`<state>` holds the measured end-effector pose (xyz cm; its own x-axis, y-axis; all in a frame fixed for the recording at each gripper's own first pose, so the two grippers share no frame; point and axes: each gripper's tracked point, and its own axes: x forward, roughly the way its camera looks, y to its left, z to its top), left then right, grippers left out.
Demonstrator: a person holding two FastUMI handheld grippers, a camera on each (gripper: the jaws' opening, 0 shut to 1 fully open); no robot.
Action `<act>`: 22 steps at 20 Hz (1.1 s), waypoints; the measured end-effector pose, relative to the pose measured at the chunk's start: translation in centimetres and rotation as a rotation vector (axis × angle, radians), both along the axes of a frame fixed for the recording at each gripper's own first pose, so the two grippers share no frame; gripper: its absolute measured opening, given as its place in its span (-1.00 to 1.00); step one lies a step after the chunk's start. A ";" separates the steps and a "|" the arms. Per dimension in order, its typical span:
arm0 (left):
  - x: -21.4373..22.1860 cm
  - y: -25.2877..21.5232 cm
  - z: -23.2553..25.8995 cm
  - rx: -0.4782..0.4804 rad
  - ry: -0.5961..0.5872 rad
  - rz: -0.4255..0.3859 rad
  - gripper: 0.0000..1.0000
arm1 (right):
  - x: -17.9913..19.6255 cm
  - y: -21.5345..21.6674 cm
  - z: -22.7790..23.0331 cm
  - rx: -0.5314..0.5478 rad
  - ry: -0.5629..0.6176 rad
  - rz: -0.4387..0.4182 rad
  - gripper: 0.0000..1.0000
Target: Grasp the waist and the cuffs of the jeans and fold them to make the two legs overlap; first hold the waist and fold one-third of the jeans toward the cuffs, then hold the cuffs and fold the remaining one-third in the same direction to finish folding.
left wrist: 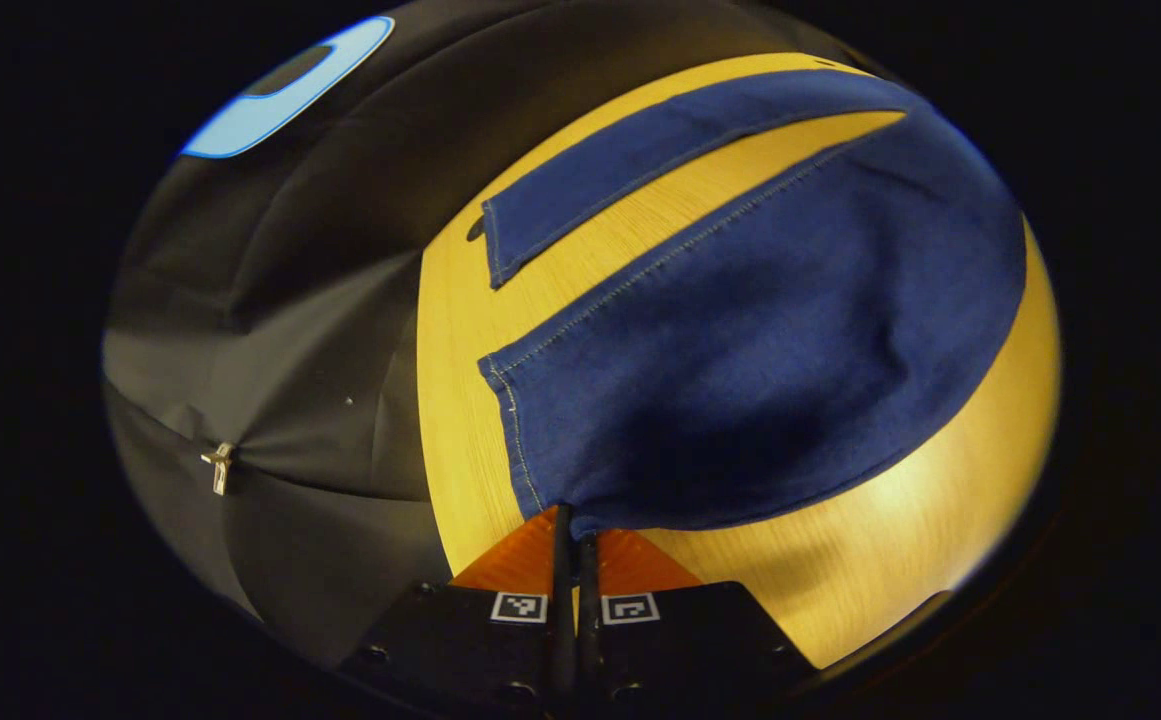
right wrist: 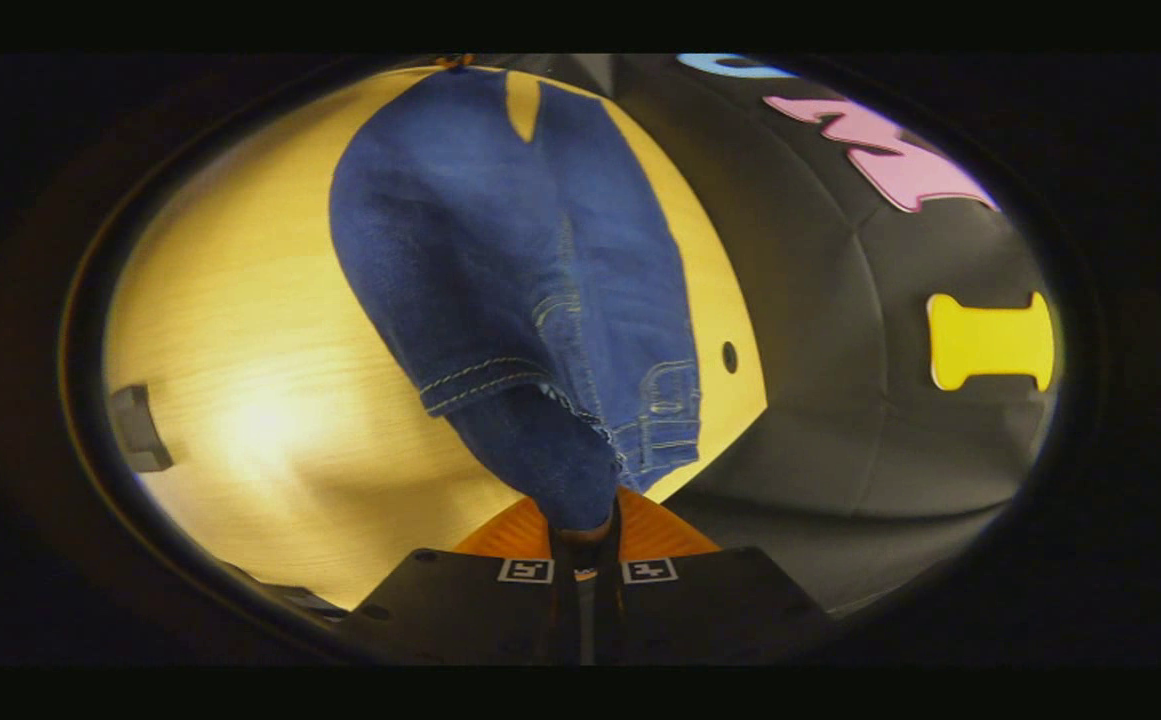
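Clearly, the left claw (left wrist: 572, 540) is clamped on the cuff corner (left wrist: 540, 500) of the near leg of the jeans (left wrist: 760, 340), its two fingers pressed together with only the fabric edge between them. The right claw (right wrist: 585, 540) is likewise closed on denim at the waist (right wrist: 580, 480), where a bunch of cloth near the belt loops is pinched. From both claws the jeans spread outward over the wooden surface (left wrist: 460, 330); the far leg (left wrist: 640, 160) lies apart from the near one, with bare wood between them, so I judge the legs are not yet overlapped. The risk I see is in the thin grip at the cuff: if only the hem edge is held, it may slip out when the leg is carried over. Also, the waist bunch could drag unevenly and leave the legs badly aligned.
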<state>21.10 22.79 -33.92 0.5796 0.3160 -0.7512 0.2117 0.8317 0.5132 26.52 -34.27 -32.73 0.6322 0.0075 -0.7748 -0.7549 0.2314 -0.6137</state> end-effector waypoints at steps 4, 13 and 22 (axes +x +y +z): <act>2.3 0.1 3.4 -0.180 -0.040 0.114 -0.89 | 3.4 0.9 3.4 0.135 0.010 -0.128 -0.80; 9.6 -0.9 15.7 -0.395 -0.110 0.214 -0.89 | 13.9 1.6 3.0 0.437 0.112 -0.447 -0.83; 18.1 -2.4 9.9 -0.362 0.038 0.296 -0.88 | 19.0 1.6 0.6 0.605 0.182 -0.838 -0.80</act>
